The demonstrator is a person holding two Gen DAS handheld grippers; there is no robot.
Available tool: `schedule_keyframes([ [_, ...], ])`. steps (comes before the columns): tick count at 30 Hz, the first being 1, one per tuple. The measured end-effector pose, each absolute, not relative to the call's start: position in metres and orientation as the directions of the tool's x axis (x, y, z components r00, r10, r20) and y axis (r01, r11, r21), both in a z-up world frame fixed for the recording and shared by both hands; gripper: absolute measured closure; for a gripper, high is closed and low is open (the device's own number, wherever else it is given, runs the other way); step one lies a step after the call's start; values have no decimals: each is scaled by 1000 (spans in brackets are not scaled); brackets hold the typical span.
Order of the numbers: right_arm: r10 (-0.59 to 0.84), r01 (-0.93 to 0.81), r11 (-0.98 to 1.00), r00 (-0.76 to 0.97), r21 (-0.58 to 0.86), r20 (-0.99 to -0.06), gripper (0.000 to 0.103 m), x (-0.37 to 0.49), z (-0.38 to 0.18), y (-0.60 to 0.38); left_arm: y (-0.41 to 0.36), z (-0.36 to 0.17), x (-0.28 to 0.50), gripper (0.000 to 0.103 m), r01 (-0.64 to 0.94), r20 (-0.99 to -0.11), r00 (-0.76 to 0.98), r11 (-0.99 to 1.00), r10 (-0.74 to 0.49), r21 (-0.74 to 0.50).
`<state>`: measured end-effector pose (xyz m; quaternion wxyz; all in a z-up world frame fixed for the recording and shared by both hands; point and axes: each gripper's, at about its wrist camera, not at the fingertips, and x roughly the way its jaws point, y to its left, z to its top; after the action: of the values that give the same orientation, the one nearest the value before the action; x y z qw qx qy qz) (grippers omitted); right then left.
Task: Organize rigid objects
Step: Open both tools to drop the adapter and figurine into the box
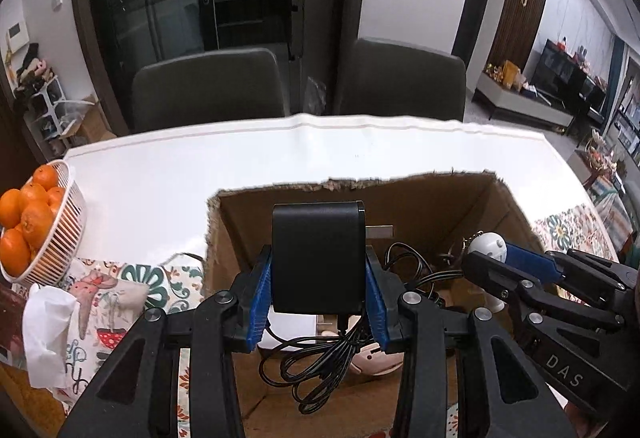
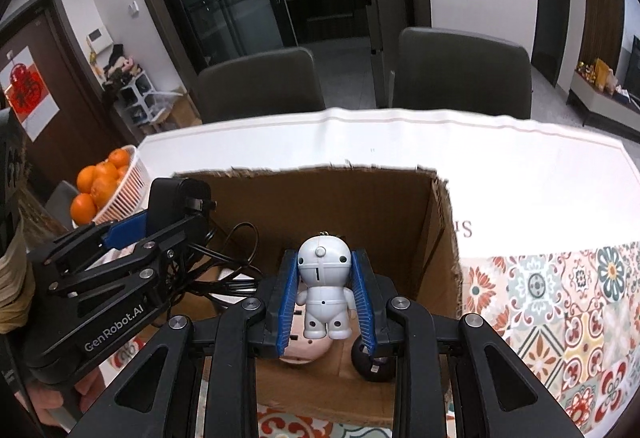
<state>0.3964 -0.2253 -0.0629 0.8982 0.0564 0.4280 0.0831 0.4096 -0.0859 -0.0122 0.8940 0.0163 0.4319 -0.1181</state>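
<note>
The left gripper (image 1: 318, 292) has its blue fingers (image 1: 260, 302) clamped on both sides of a black power adapter (image 1: 318, 256), held upright above the open cardboard box (image 1: 440, 206), its black cable (image 1: 320, 366) hanging in loops into the box. The right gripper (image 2: 325, 298) pinches a white robot figurine (image 2: 322, 290) between its fingers (image 2: 362, 298), also over the box, just beside the left gripper. The box stands on the table (image 1: 160, 178). At the table's left edge sits a white basket (image 1: 66, 234) of oranges (image 1: 24, 214), with a crumpled tissue (image 1: 46, 334) near it.
</note>
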Motion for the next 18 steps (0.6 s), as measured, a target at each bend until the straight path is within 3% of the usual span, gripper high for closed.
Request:
schedule_keyframes([
  [7, 194, -105, 981, 591, 164, -783, 75, 400, -75, -224, -94, -26, 413, 62, 237, -806, 562, 970, -187, -60],
  [18, 186, -105, 983, 581, 153, -793, 74, 388, -78, -222, -87, -11, 390, 62, 219, -770, 616, 975, -165, -34],
])
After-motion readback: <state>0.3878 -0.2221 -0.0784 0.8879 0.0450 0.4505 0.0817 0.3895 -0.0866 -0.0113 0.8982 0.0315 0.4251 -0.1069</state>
